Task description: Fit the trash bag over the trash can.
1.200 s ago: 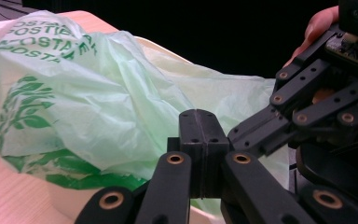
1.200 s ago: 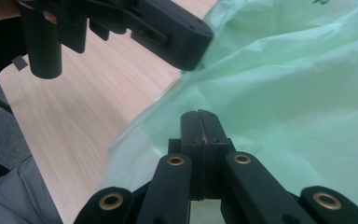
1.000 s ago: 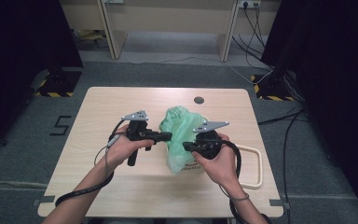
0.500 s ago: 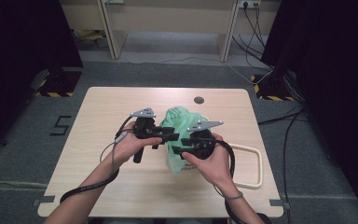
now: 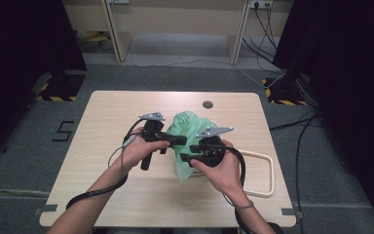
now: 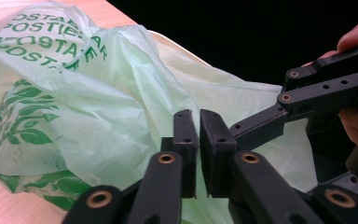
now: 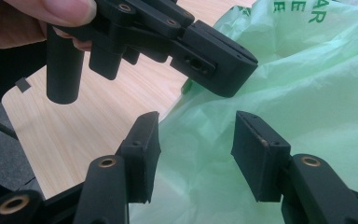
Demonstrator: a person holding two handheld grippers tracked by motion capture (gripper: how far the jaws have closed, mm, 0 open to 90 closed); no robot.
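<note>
A thin green plastic bag (image 5: 191, 127) with green print lies crumpled on the wooden table (image 5: 102, 185), between both hands. My left gripper (image 5: 182, 141) reaches into it from the left. Its jaws have just been closing and now stand together (image 6: 199, 116), pinching a thin fold of the film at the bag's edge (image 7: 186, 86). My right gripper (image 5: 185, 157) comes in from the right, just below the left one. Its jaws have opened wide within the last second (image 7: 196, 130); bag film (image 7: 307, 93) lies between and behind them, and the pads are not pressing it.
A cream loop-shaped frame (image 5: 268, 170) lies flat on the table at the right, partly under my right hand. A round cable hole (image 5: 207, 104) sits near the far edge. Cables trail from both grippers off the front edge. Bare tabletop lies left of the bag.
Both grippers have edged inward toward the bag's middle, the left one rightward and the right one leftward. The bag stays in place.
</note>
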